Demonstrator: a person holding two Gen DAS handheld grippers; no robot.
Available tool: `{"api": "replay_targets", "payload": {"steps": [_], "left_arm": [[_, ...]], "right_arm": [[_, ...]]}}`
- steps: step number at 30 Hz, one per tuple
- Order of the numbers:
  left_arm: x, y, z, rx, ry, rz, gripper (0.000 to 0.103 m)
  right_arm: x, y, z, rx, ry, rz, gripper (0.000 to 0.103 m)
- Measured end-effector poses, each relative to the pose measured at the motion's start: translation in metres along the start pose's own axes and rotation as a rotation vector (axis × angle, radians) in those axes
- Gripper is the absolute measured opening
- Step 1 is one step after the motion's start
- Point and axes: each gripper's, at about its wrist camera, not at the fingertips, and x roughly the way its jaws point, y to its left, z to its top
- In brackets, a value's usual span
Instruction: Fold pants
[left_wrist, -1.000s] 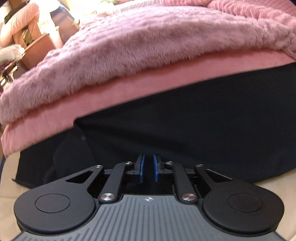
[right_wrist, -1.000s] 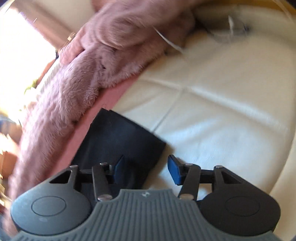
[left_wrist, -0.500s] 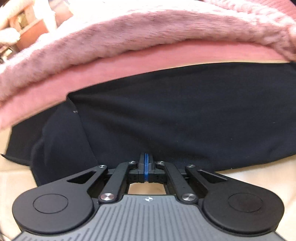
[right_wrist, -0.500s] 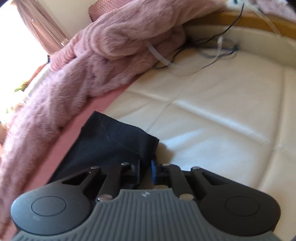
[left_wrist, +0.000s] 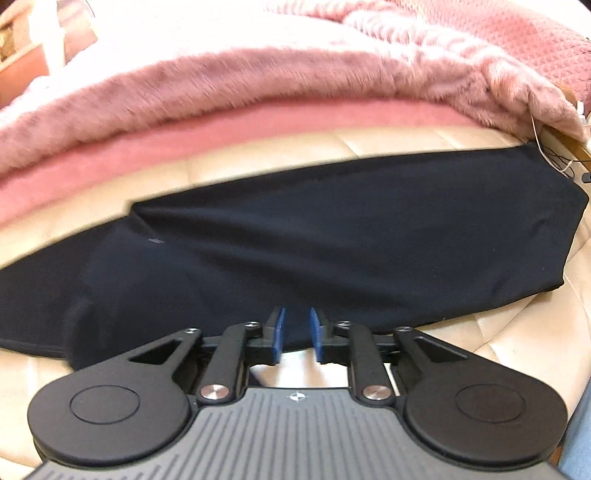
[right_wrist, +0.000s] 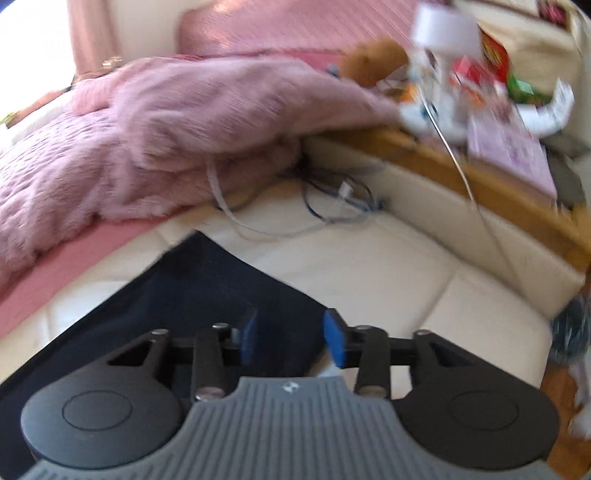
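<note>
Smooth dark pants (left_wrist: 332, 243) on quilted cream mattress (right_wrist: 369, 280).

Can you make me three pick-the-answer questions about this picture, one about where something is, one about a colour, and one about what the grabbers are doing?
1. Where do the pants lie?
A. On the cream mattress
B. On top of the fluffy blanket
C. On the floor

2. What colour are the pads on the grabbers?
A. Red
B. Blue
C. Yellow

3. What is the right gripper doing?
A. Squeezing the blanket
B. Lifting the pants up high
C. Standing apart over the pants' end, gripping nothing

Answers:
1. A, the dark pants lie flat on the cream quilted surface, in front of the pink blanket.
2. B, both the left gripper and the right one show blue pads.
3. C, its jaws are opening, with a clear gap between the pads and the cloth lying under them.
</note>
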Motion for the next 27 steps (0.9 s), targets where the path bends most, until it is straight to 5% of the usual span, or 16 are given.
{"api": "replay_targets", "payload": {"steps": [2,11,19,27], "left_arm": [[-0.017,0.005,-0.006,0.022,-0.023,0.029,0.040],[-0.057,0.038,-0.049,0.047,-0.038,0.095,0.069],[-0.061,0.040,-0.090,0.126,-0.058,0.042,0.071],[-0.016,0.012,-0.084,0.199,-0.035,0.043,0.071]], "right_arm": [[-0.018,0.015,-0.003,-0.064,-0.029,0.025,0.039],[-0.093,0.121,-0.062,-0.351,-0.009,0.389,0.039],[-0.142,0.212,-0.148,-0.640,0.037,0.599,0.039],[-0.152,0.254,-0.197,-0.772,0.077,0.623,0.039]]}}
